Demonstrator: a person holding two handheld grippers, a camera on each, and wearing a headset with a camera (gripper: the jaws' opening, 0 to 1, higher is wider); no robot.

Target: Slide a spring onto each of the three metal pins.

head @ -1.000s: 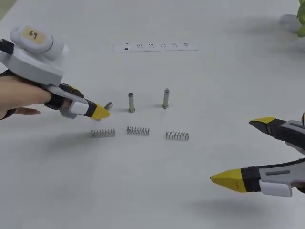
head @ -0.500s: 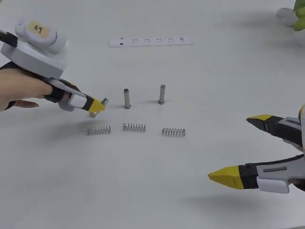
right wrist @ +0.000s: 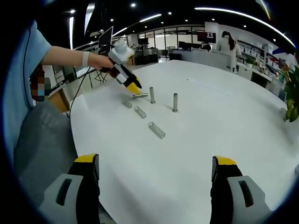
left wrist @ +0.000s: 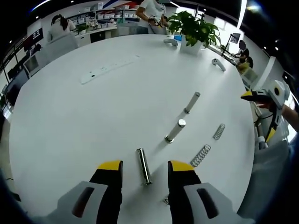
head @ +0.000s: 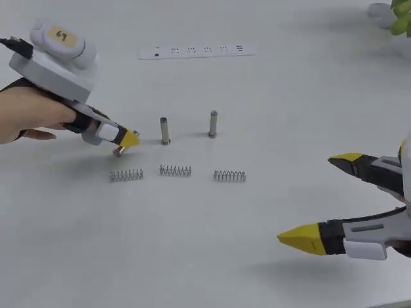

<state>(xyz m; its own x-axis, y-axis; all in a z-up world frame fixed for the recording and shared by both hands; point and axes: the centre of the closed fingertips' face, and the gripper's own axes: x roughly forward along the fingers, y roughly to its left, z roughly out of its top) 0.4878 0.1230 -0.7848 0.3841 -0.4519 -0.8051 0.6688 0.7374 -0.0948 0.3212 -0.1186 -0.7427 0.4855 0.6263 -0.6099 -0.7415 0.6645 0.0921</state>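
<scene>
The left pin (head: 119,150) is off its foot. It lies tipped over on the table (head: 192,263). In the left gripper view I see it stretched lengthwise between the two yellow tips of my left claw (head: 128,138), with a sliver of table on either side. So that claw is open only narrowly, straddling the pin and, as far as I can tell, not touching it. The middle pin (head: 164,130) and the right pin (head: 212,124) stand upright to the right of it in the head view, apart from one another.

Nearer to me than the pins, three springs lie flat on the table in a row of their own. The left spring (head: 126,174), the middle spring (head: 175,170) and the right spring (head: 229,175) each sit roughly in front of one pin, and none touches a pin. No spring is on a pin yet.

My right claw (head: 321,199) hovers well apart from all that, low at the right of the head view. Its jaws are spread wide and it holds nothing. Its own view looks across the table toward the pins, the springs and the left claw.

Farther back on the table a white power strip (head: 197,51) lies flat. A green plant (head: 401,22) shows at the far right corner.
</scene>
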